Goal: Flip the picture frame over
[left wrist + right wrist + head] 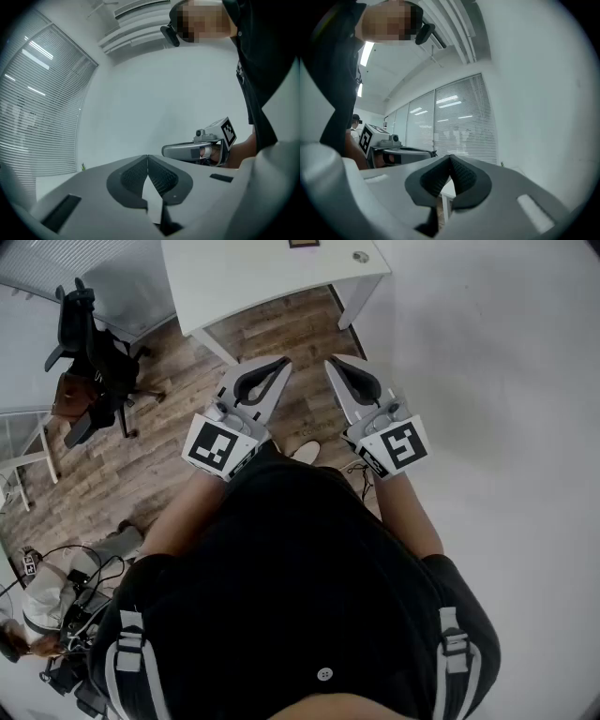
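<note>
Markings: the only print noted is a black-and-white square marker pattern on the left marker cube (pixel 220 448) and on the right marker cube (pixel 398 446); neither carries readable words.

Surface and room: a white table (pixel 272 282) stands on a wood-plank floor (pixel 159 460) of grey-brown boards; a plain white wall (pixel 506 381) fills the right of the head view; a black office chair (pixel 89 343) stands at the left, near the table; a tangle of cables (pixel 75 587) lies on the floor at the lower left; slatted blinds (pixel 459 122) cover the windows in both gripper views.

Task item: the picture frame (pixel 303 243), as far as can be told, is the small dark-edged rectangular item on the far part of the table top, cut by the top edge of the head view; face up or face down cannot be told; a small round object (pixel 361 256) lies to its right on the same top.

Grippers: the left gripper (pixel 283 363) and the right gripper (pixel 330 361) are held level, side by side, in front of the person's black shirt (pixel 300 577), over the floor and short of the table; both are well apart from the frame; each has grey moulded jaws with dark ribbed pads; each pair of jaws is pressed together at the tips with nothing between them.
</note>
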Demonstrator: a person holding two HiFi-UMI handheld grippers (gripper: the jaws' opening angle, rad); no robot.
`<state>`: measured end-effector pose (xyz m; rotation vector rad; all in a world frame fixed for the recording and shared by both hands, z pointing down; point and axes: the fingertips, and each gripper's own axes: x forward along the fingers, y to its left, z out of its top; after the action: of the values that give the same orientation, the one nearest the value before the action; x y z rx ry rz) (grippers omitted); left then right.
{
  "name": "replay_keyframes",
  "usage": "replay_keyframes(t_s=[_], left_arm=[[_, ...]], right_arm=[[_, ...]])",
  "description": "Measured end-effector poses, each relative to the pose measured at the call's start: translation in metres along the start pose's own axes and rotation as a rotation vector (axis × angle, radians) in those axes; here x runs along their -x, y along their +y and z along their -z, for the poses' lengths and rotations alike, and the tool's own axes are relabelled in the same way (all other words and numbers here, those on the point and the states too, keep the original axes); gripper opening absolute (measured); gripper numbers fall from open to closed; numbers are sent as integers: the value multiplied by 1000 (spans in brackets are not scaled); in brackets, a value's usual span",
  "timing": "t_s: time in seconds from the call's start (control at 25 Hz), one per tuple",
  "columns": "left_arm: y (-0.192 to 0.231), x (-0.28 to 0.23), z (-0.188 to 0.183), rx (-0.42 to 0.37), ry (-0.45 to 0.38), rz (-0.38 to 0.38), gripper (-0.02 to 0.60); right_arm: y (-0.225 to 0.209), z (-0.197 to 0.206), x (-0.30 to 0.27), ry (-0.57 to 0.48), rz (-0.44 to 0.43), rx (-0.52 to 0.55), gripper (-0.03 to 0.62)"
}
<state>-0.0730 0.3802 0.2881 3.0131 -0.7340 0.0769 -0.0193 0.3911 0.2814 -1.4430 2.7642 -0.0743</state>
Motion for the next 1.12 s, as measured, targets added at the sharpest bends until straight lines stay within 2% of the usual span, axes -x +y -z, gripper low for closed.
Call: replay_keyframes(t_s=[0.32,0.68,0.8,0.84,0.88,0.92,1.12], left_arm=[[-16,-3,12,8,13,-2,9],[-10,0,15,-10,24,-23,11],[-6,-3,15,-10,22,-31,47],[-5,-3,15,-10,23,-32,68],[-4,-3,16,-10,24,-33,88],[-3,-3,15,-11,26,-34,103],[5,-3,15,0,28,-37,160]], right_arm=[[-6,14,15,12,1,-29,9],[-13,13,15,3,4,-48,11],[-18,12,15,8,11,-32,12],[-19,12,14,12,10,-29,66],[-19,12,14,17,8,-29,148],[-20,12,13,21,6,-30,172],[-20,10,7,31,7,-27,204]])
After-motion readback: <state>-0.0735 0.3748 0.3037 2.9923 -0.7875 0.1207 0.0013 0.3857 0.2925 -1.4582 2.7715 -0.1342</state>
